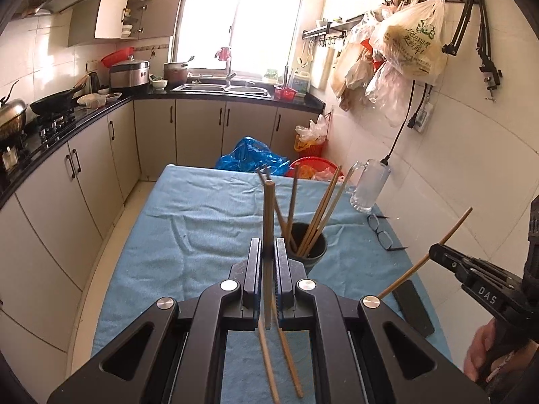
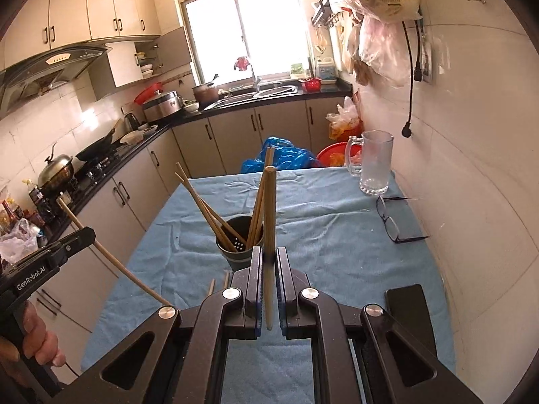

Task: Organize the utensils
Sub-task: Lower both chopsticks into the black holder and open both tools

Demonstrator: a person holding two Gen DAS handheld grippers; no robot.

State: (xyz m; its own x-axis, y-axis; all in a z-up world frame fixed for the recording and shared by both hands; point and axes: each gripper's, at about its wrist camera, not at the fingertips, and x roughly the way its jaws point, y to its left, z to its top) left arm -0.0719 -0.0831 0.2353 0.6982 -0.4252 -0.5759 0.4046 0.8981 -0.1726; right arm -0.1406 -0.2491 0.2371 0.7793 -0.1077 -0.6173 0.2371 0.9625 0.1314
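**Each gripper clamped on one chopstick beside the dark holder**

While the dark round utensil holder (image 1: pixel 308 247) stands upright on the blue cloth-covered worktop (image 1: pixel 202 222), both grippers have their jaws drawn in tight on a single light wooden chopstick each. The left gripper (image 1: pixel 268 259) pinches its chopstick (image 1: pixel 268 222) near the lower end, so the stick rises almost upright just in front of the holder, its blunt top above the holder's rim. The right gripper (image 2: pixel 268 269) grips its own chopstick (image 2: pixel 269 222) the same way, upright and just in front of the holder (image 2: pixel 240 245).

Inside the holder several more wooden chopsticks (image 1: pixel 320 208) lean outward, fanned apart against the rim. Two loose wooden chopsticks (image 1: pixel 279 363) lie flat on the cloth in front of the holder, under the left gripper; in the right wrist view only their tips (image 2: pixel 219 284) show, just left of the gripper.

From the left wrist view, the right gripper's chopstick (image 1: pixel 424 259) slants up and to the right of the holder; from the right wrist view, the left gripper's chopstick (image 2: pixel 111 256) slants to the left of it.

Beyond and to the right of the holder a clear glass mug with a handle (image 2: pixel 374 165) stands upright near the wall, and black-framed spectacles (image 2: pixel 394 219) lie between the mug and a flat black phone (image 2: pixel 409 313), which rests on the cloth to the right of the holder.
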